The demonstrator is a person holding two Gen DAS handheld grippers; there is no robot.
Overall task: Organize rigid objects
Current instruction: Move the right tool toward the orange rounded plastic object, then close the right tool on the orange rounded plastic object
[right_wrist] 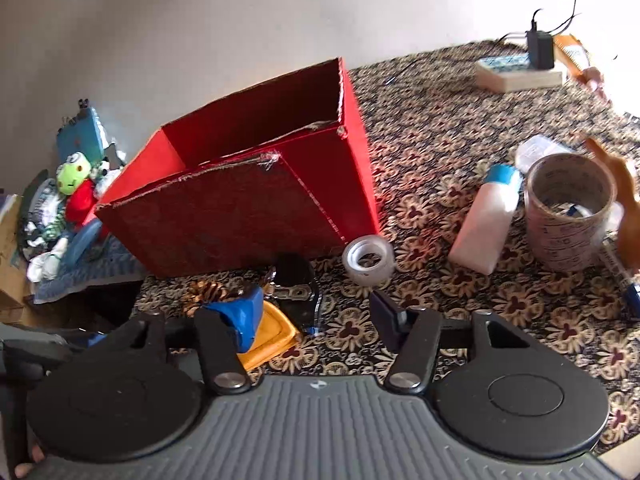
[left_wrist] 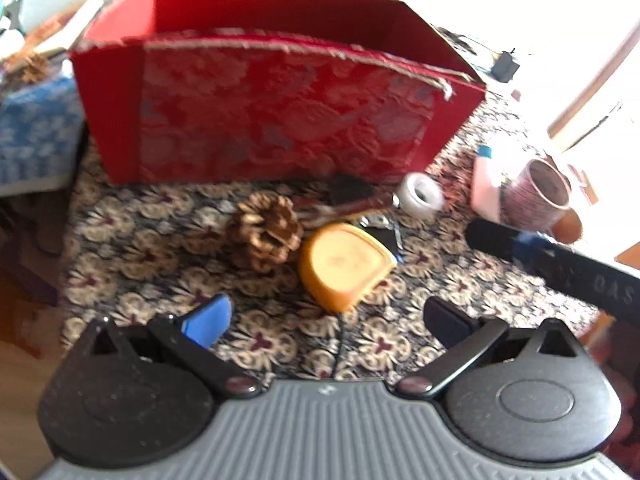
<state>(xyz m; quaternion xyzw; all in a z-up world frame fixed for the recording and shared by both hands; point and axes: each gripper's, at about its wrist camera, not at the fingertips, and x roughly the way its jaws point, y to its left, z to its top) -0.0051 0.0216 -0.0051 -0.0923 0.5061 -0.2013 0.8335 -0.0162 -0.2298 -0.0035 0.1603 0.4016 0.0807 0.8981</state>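
orange lid: so the orange lid (left_wrist: pixel 344 266) sits flat on the patterned table (left_wrist: pixel 140 240), dead ahead of the left gripper (left_wrist: pixel 326 318) and just past its fingertips, tilted a bit toward the right finger.
left gripper: jaws spread wide, nothing in them, hovering low over the cloth.
right gripper: the right gripper (right_wrist: pixel 316 312) is spread apart and empty too; in its own view the lid (right_wrist: pixel 272 336) pokes out behind its left finger, off to that side rather than between the two.
who's closer: my guess is the left one, since the lid is lined up with its gap already.
neighbours: pine cone (left_wrist: pixel 266 230) just left of the lid, keys (left_wrist: pixel 384 228) touching its far edge, small tape roll (left_wrist: pixel 422 196) beyond that.
destination: red box (left_wrist: pixel 276 100) stands open-topped right behind the clutter, near enough for a short lift.
further out: white bottle (right_wrist: pixel 486 224) and big tape roll (right_wrist: pixel 570 216) sit off to the right, well apart from the lid.
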